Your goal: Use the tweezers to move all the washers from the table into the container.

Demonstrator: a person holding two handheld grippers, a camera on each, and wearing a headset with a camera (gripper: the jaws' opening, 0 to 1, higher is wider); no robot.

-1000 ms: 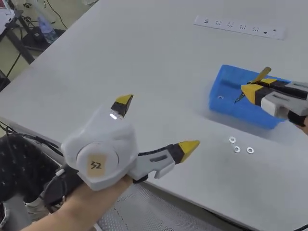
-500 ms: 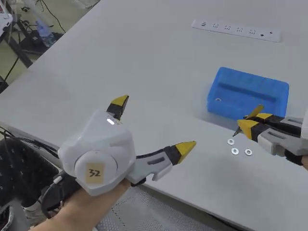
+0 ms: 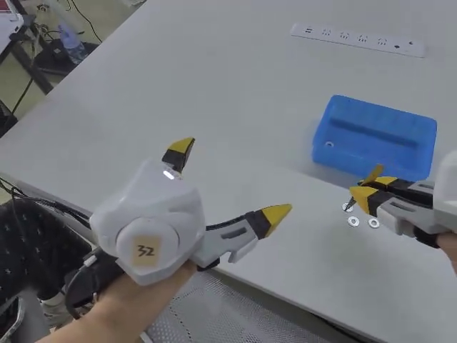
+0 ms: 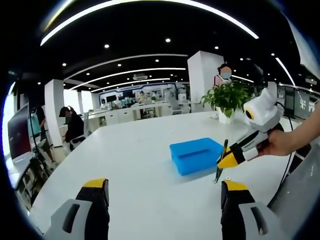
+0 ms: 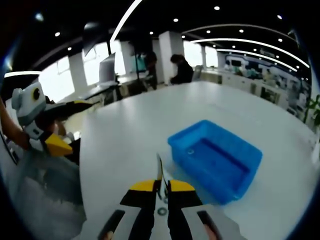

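The left gripper (image 3: 227, 182) was held wide open and empty above the near edge of the table (image 3: 214, 86). The tweezers (image 3: 371, 176) were clamped between the narrowed jaws of the right gripper (image 3: 365, 191). Their tip was lowered beside the washers (image 3: 353, 222), which lay on the table just in front of the container (image 3: 335, 158). Whether a washer was touched could not be told. One more washer (image 3: 328, 145) was seen inside the container.

On the desk (image 3: 214, 86), the container (image 3: 371, 166) sits to my right, with a power strip (image 3: 357, 41) behind it. One washer (image 3: 328, 145) lies inside at its left end. Three washers (image 3: 353, 222) lie just before it, by the tweezers (image 3: 371, 175) in my right hand-held gripper (image 3: 364, 193). My left hand-held gripper (image 3: 230, 179) is well apart, leftward.
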